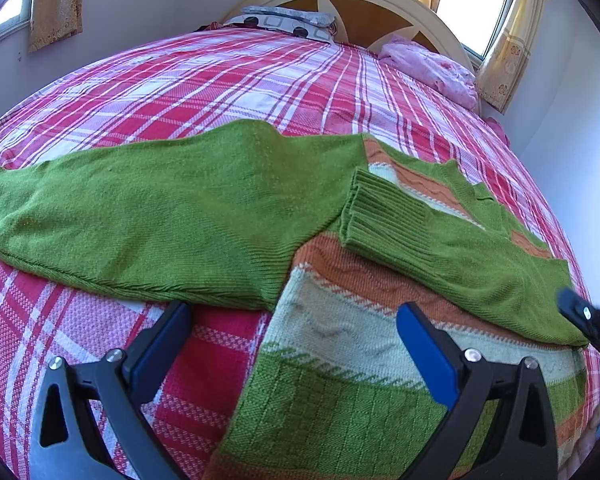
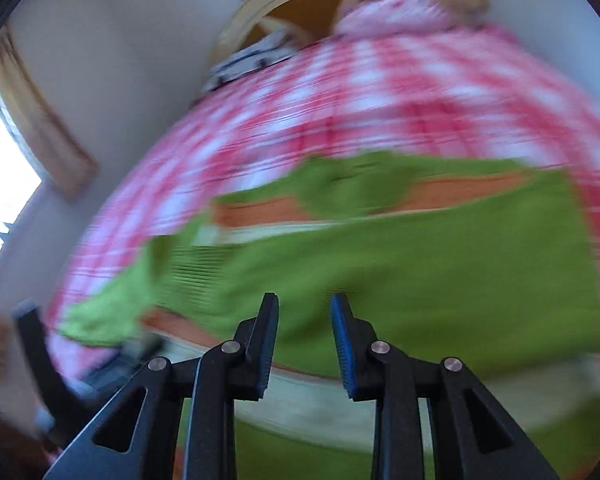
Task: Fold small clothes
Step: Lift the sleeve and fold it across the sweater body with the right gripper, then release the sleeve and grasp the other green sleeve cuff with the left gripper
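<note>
While the sweater (image 1: 204,216) lies spread on the bed (image 1: 228,80), both pairs of tongs hang above its near part with nothing between their pads. The left tongs (image 1: 294,344) stand wide open, one blue pad over the plaid cover, the other over the sweater's cream band. The right tongs (image 2: 305,344) stand partly open with a narrow gap, above the green knit; that view is blurred, so finer detail there cannot be told. In the left view a black tip of the right tongs shows at the right edge, just beside the folded sleeve.

The sweater is green with orange and cream stripes and a checked green panel toward the bed's near edge. Its body lies toward the bed's right side. One sleeve (image 1: 112,220) stretches out flat toward the left edge of the bed. The other sleeve (image 1: 452,256) is folded in across the striped body, its ribbed cuff (image 1: 380,216) resting on the stripes.

At the head of the bed sit a patterned pillow (image 1: 288,24) and a pink bundle (image 1: 432,68) near the right corner, against the headboard (image 1: 364,4). Curtains (image 1: 508,44) hang by a bright window beyond.
</note>
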Demonstrator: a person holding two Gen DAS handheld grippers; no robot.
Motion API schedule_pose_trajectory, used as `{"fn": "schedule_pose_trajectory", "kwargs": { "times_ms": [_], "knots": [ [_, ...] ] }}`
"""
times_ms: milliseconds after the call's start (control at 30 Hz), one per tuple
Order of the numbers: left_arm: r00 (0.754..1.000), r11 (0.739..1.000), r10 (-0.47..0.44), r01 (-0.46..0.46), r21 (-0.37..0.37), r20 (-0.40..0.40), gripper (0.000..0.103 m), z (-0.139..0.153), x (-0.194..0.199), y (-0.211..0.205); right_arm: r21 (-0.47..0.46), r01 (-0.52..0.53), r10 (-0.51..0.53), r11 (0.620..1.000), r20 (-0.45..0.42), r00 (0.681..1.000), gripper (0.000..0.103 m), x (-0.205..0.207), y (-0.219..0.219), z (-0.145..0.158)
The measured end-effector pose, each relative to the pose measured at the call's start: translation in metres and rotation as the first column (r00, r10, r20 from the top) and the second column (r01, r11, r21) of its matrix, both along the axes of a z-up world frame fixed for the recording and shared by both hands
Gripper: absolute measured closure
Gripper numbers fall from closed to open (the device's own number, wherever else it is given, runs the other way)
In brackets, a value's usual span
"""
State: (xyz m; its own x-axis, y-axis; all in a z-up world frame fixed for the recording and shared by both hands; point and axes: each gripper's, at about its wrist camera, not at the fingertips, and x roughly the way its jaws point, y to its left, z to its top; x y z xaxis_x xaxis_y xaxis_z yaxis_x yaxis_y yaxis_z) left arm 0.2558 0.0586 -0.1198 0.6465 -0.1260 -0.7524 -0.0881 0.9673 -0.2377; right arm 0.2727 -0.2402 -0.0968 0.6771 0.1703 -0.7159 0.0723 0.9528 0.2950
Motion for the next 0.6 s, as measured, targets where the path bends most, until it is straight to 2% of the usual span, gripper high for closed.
{"fn": "schedule_pose_trajectory", "kwargs": {
  "times_ms": [67,100,200,267,333,433,600],
  "knots": [
    [1.0,1.0,0.0,0.0,0.003,-0.001,0.0,0.0,0.0,0.0,-0.101,0.071,-0.071,0.992,0.008,0.997,0.074,-0.023,-0.025,0.003],
    [1.0,1.0,0.0,0.0,0.004,-0.002,0.0,0.0,0.0,0.0,-0.118,0.101,-0.101,0.988,0.007,0.995,0.074,-0.029,-0.04,0.004],
    [1.0,1.0,0.0,0.0,0.014,-0.007,0.0,-0.001,0.001,-0.001,-0.112,0.199,-0.203,0.973,-0.022,0.979,0.074,-0.043,-0.088,-0.006],
    [1.0,1.0,0.001,0.0,0.02,-0.01,0.0,-0.001,0.002,-0.001,-0.132,0.246,-0.259,0.96,-0.088,0.962,0.074,-0.047,-0.109,-0.027],
    [1.0,1.0,0.001,0.0,0.029,-0.013,0.0,-0.001,0.003,-0.002,-0.118,0.227,-0.232,0.967,-0.025,0.972,0.074,-0.052,-0.113,-0.034],
    [1.0,0.999,0.0,0.001,0.05,-0.022,0.0,-0.002,0.004,-0.004,-0.135,0.25,-0.253,0.959,-0.001,0.968,0.074,-0.055,-0.109,-0.036],
    [0.998,0.99,-0.007,0.015,0.141,-0.059,0.0,-0.004,0.008,-0.016,-0.204,0.253,-0.256,0.946,0.009,0.967,0.073,-0.054,-0.099,-0.037]
  ]
}}
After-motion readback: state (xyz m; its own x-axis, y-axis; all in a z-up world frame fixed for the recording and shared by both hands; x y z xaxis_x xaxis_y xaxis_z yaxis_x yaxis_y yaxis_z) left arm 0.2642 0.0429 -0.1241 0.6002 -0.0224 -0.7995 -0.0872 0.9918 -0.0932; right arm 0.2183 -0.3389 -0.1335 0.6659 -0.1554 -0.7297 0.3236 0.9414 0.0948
